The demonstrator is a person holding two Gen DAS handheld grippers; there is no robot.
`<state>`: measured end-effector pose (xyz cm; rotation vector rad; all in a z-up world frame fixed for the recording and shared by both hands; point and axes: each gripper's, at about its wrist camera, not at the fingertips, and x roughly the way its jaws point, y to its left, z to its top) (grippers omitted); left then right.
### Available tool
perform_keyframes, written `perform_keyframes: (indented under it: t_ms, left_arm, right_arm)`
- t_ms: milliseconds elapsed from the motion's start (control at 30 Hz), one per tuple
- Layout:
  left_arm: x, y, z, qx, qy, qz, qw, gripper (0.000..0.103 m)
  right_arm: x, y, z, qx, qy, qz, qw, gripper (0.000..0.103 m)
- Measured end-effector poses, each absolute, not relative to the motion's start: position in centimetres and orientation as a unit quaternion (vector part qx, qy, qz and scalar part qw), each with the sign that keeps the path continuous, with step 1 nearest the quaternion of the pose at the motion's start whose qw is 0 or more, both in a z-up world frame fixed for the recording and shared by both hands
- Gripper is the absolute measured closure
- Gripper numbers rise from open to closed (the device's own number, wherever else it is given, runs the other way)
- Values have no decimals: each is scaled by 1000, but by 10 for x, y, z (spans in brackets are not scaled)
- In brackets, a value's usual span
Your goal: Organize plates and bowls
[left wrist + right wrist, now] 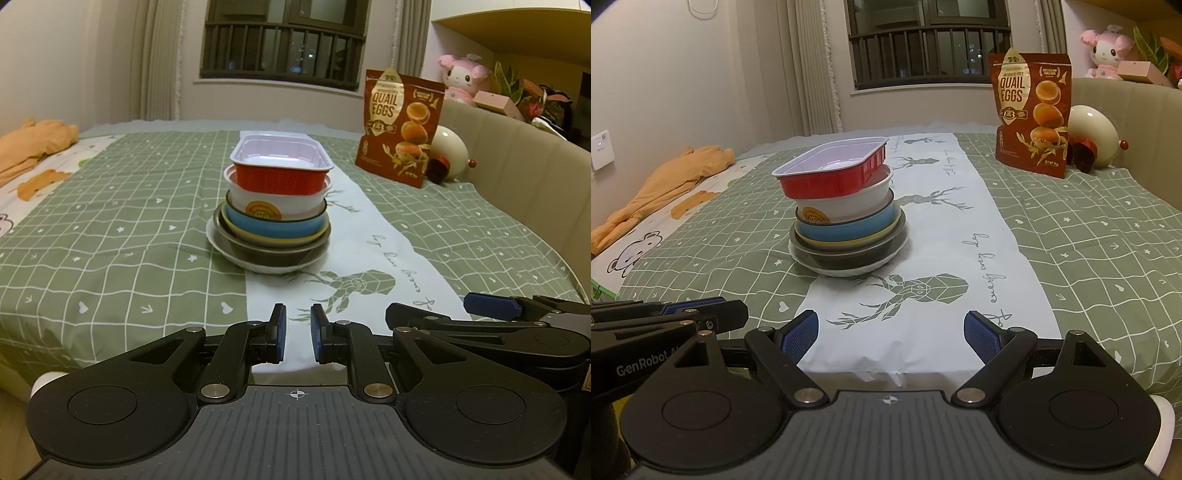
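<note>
While empty, red tray (279, 176) tops white bowl (275, 205), nested dishes (266, 243).

Blk claw (297, 334) w/ blue pads (798, 338), silver screws.

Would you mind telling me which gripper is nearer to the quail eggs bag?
Right. The right gripper sits on the bag's side; the quail eggs bag is ahead to its right. The left gripper is farther left.
</note>
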<state>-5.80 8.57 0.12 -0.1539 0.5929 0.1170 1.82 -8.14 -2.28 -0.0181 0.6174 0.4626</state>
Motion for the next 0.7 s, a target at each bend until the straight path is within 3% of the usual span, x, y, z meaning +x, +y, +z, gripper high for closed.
perform_keyframes:
  t_ms: [700]
  left_arm:
    - [-58, 88, -2, -85, 281, 41, 955, 86]
  right_arm:
    - [20, -82, -22, -5, 303, 228, 925, 16]
